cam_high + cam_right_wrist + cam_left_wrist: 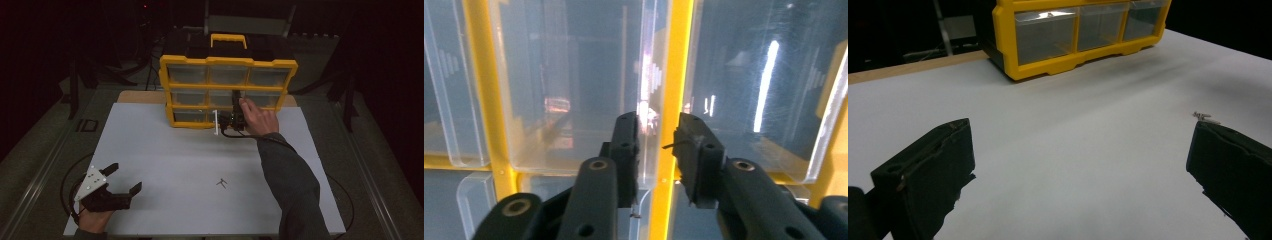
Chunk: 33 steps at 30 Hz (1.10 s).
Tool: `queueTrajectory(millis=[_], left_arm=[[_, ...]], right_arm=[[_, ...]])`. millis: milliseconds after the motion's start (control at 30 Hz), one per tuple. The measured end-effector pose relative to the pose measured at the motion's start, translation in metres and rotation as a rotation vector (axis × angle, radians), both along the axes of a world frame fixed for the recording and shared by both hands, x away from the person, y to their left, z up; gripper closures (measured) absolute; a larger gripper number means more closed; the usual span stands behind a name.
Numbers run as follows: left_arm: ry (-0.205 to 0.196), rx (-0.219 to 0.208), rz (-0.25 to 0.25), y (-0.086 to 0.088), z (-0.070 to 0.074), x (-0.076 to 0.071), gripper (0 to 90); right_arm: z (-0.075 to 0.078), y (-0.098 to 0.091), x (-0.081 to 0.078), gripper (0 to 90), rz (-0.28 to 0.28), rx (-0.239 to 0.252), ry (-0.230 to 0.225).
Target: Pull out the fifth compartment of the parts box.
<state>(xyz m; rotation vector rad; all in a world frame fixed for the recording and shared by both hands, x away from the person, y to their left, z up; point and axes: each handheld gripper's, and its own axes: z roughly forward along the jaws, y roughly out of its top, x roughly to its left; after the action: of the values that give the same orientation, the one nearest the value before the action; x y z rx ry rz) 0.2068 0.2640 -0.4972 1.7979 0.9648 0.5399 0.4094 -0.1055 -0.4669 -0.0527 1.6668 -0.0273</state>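
Note:
A yellow organizer (227, 62) with clear drawers stands upright at the back of the white table. My right gripper (235, 101) is up against its front, at the middle column's lower rows. In the right gripper view its jaws (656, 125) stand a narrow gap apart, straddling the right edge of a clear drawer (574, 75) beside a yellow divider (674, 60). The left pad lies at the plastic edge, while a gap shows at the right pad. My left gripper (125, 177) rests at the table's front left, wide open and holding nothing (1078, 135).
A small dark metal piece (222, 183) lies on the white sheet (165, 150) in front of the organizer, and it appears beside the far jaw (1205, 117) in the left gripper view. The organizer's bottom row (1048, 67) stands beyond the left gripper. Dark floor surrounds the table.

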Motion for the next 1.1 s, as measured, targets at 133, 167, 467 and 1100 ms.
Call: queueTrajectory(millis=[133,167,467,1100], left_arm=[[0.000,0.000,0.000,0.0001,0.0002,-0.0001,0.1],[0.000,0.000,0.000,-0.0001,0.0002,-0.0001,0.1],[-0.001,-0.004,0.002,0.0001,0.0002,-0.0003,0.1],[-0.005,-0.006,0.001,0.0001,-0.0004,-0.0002,0.0]], right_arm=[[0.0001,0.0007,0.0003,75.9,-0.005,0.002,0.013],[0.0002,0.0010,0.0004,76.6,-0.006,0.002,0.016],[0.0012,0.0024,0.0009,77.9,-0.017,0.006,0.028],[0.0012,0.0046,-0.0029,78.6,-0.016,-0.003,0.024]])
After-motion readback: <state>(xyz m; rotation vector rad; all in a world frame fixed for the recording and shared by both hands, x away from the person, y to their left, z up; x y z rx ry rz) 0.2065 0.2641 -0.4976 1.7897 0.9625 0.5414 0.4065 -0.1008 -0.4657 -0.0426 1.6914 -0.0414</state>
